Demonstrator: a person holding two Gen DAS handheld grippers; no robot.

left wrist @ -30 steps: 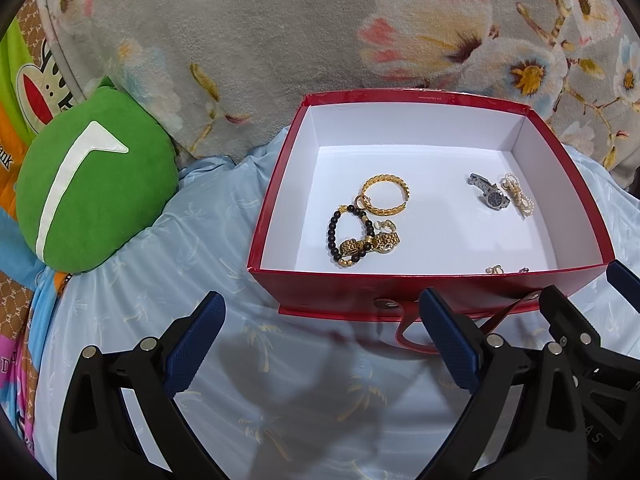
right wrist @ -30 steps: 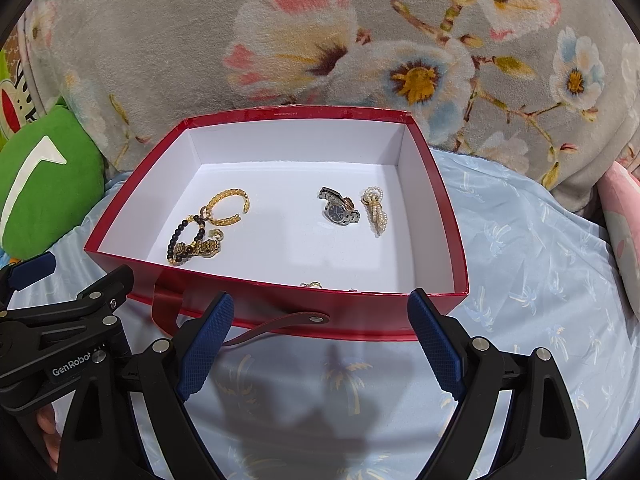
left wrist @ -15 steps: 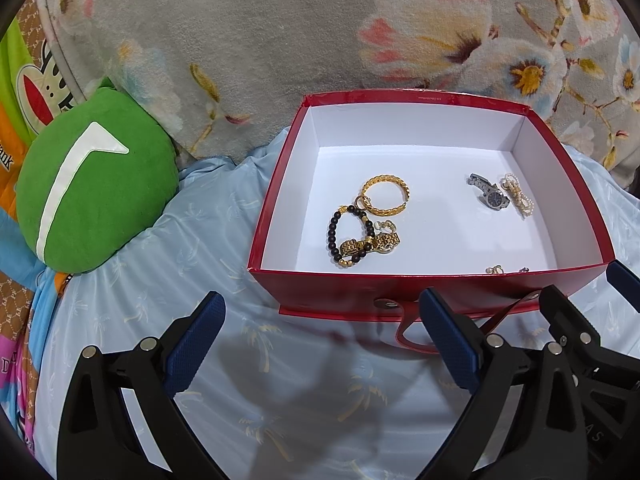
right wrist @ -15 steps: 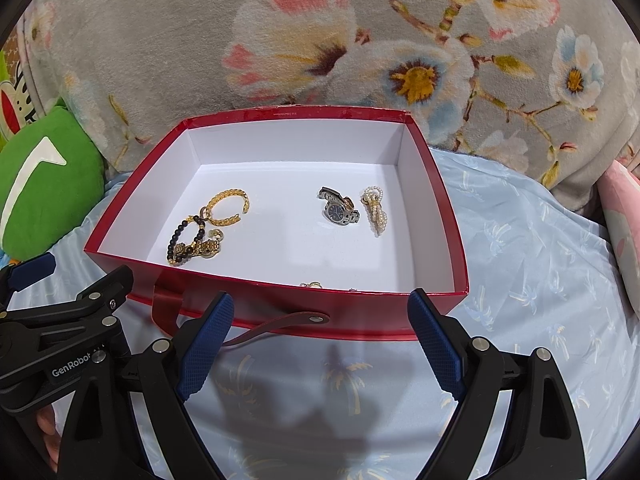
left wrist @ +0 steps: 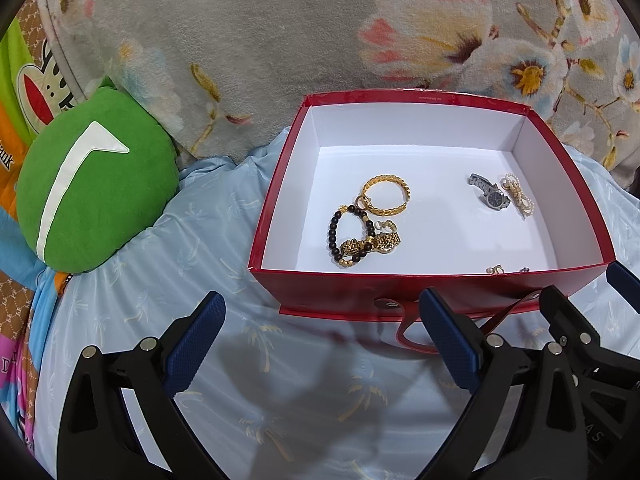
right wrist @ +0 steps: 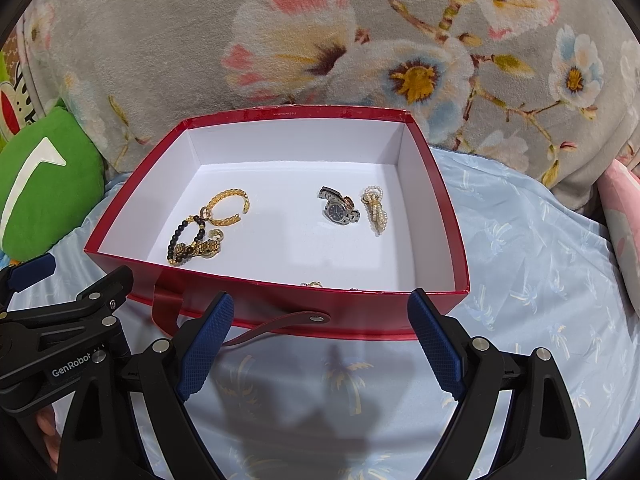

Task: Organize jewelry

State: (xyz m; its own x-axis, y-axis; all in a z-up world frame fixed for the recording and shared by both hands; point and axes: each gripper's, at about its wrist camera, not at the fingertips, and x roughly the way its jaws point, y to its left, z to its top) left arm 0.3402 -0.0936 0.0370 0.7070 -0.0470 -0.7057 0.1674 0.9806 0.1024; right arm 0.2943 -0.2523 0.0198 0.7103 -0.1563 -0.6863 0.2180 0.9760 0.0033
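An open red box (left wrist: 432, 286) with a white inside sits on a light blue sheet; it also shows in the right wrist view (right wrist: 280, 304). Inside lie a gold chain bangle (left wrist: 386, 194), a black bead bracelet (left wrist: 340, 236) tangled with a gold watch band (left wrist: 368, 245), a silver watch (left wrist: 491, 197) and a pearl piece (left wrist: 519, 199). Small items (left wrist: 496, 269) lie by the near wall, half hidden. My left gripper (left wrist: 322, 340) is open and empty in front of the box. My right gripper (right wrist: 322, 344) is open and empty beside it.
A green round cushion (left wrist: 88, 196) lies left of the box. A grey flowered blanket (left wrist: 280, 40) rises behind it. A red strap (right wrist: 276, 326) hangs from the box's front wall. A pink cushion (right wrist: 624, 220) is at the far right.
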